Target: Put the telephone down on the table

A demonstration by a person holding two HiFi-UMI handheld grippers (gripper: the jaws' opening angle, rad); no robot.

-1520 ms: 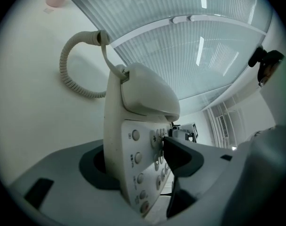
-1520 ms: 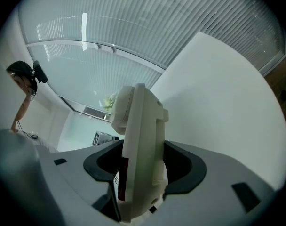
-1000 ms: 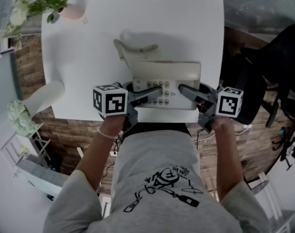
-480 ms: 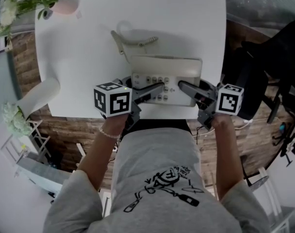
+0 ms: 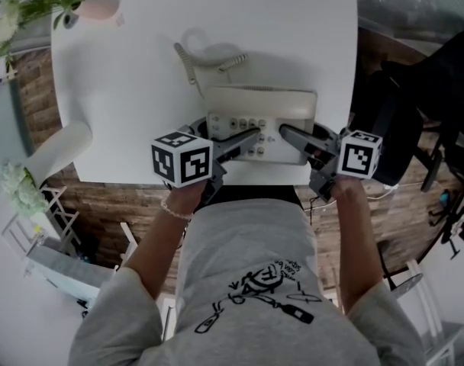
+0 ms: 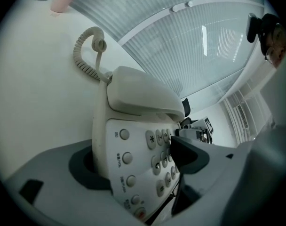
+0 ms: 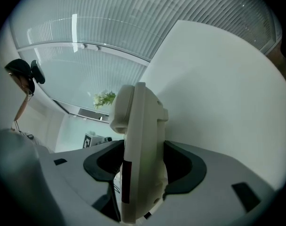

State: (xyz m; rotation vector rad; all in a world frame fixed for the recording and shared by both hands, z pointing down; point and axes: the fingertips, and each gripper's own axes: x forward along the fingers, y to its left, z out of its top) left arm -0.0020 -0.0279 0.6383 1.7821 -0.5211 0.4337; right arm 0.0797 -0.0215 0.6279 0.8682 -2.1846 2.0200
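A cream telephone (image 5: 262,101) with its handset on the cradle rests on the white table (image 5: 125,90) near the front edge. Its coiled cord (image 5: 209,56) lies behind it. My left gripper (image 5: 243,145) has the phone's left end (image 6: 133,98) between its jaws, one finger over the keypad. Those jaws have just been opening, and the pad above the keys stands off them. My right gripper (image 5: 289,137) is shut on the phone's right edge (image 7: 140,140), with a dark pad against each face.
A pink vase (image 5: 102,6) with white flowers (image 5: 26,6) stands at the table's far left corner. A white cylinder (image 5: 56,151) sits beyond the left edge. A black office chair (image 5: 415,120) stands to the right. Below is a brick-patterned floor.
The left gripper's marker cube has tilted a little. The telephone and the right gripper keep their places on the table.
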